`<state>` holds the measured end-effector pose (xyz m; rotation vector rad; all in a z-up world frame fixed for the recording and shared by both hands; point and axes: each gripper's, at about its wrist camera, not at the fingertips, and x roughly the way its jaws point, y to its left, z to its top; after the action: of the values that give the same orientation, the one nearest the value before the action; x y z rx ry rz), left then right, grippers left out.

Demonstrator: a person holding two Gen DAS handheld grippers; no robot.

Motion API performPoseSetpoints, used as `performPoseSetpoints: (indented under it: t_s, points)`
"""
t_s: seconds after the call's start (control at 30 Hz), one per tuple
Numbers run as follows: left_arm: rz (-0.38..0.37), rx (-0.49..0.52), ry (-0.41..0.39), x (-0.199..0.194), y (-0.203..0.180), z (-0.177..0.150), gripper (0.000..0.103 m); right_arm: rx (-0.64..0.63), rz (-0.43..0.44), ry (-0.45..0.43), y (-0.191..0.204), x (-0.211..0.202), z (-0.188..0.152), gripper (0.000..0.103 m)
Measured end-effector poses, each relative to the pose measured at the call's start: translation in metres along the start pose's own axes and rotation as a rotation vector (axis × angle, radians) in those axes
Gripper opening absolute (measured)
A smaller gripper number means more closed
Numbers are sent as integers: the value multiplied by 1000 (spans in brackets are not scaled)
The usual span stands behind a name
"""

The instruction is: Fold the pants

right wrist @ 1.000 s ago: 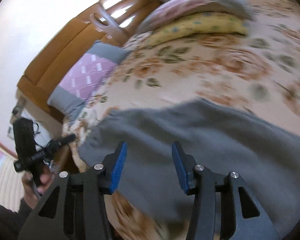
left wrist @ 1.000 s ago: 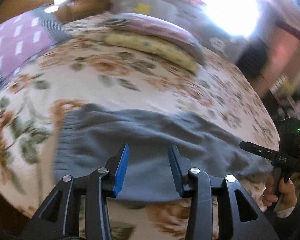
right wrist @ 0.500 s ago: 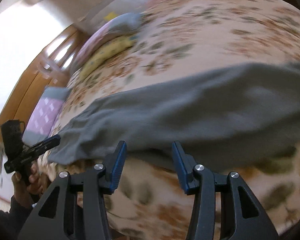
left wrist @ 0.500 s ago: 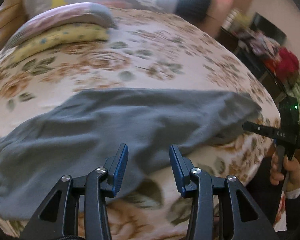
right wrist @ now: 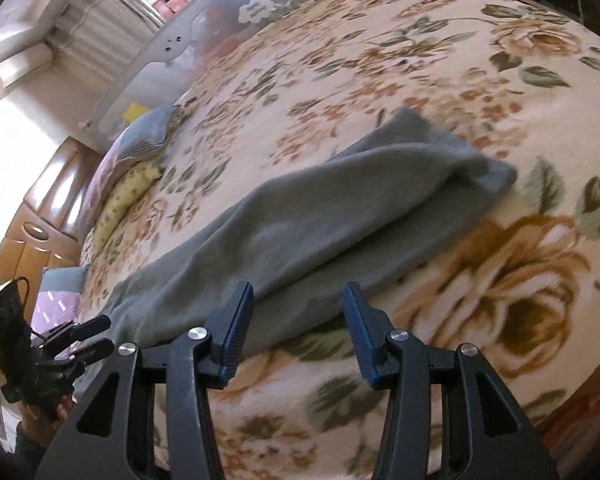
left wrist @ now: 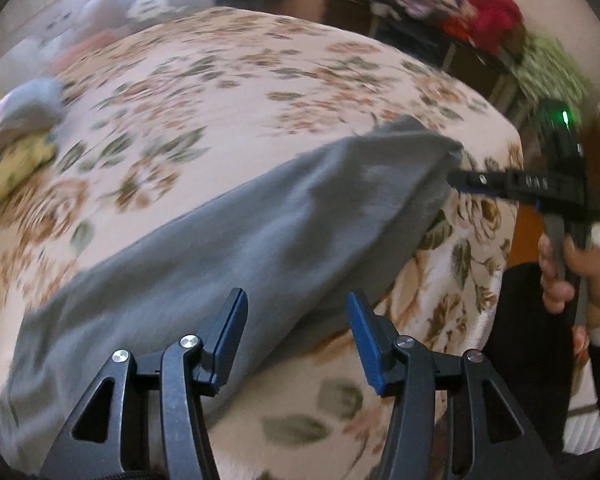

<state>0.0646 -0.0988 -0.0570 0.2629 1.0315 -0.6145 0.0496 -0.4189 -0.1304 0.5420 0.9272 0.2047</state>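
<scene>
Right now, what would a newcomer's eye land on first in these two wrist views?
The grey pants come first, laid lengthwise across the floral bedspread, legs stacked one on the other. Next, both open grippers: the left gripper over the pants' near edge, and the right gripper likewise in its own view. Stacked pillows sit far back near the wooden headboard.

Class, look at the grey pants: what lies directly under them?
The grey pants lie on the floral bedspread, which shows all around them. One leg is stacked on the other; the spread beneath is covered.
</scene>
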Motion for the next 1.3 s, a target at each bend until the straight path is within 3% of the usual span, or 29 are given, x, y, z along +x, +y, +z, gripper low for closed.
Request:
performPoseSetpoints:
  t_s: [0.13,0.27,0.47,0.5,0.57,0.6,0.7,0.97,1.1,1.3]
  points:
    - [16,123,35,23,-21,13,53,-37,-31,29,-7,8,11,48]
    - [48,237,63,43,-39,19,53,28,-29,61,-24,22,20,48]
    - [85,307,101,69,-46,22,53,124,-16,54,-42,36,31,47]
    - [93,308,105,72,-45,23,53,125,-15,47,-42,36,32,44]
    - [85,297,134,79,-41,23,37,109,-26,39,-41,36,32,11]
    - [74,295,146,81,-39,24,18,104,-24,30,-41,35,31,4]
    - [41,289,146,76,-40,26,9,67,-24,-18,-36,19,27,4]
    - [-75,306,95,33,-58,25,4,53,-25,-56,-35,-12,22,4]
    - [-75,330,125,44,-65,14,4,75,-30,-35,-42,-7,15,4]
    - [-138,254,205,78,-50,7,4,148,-24,48,-57,16,21,4]
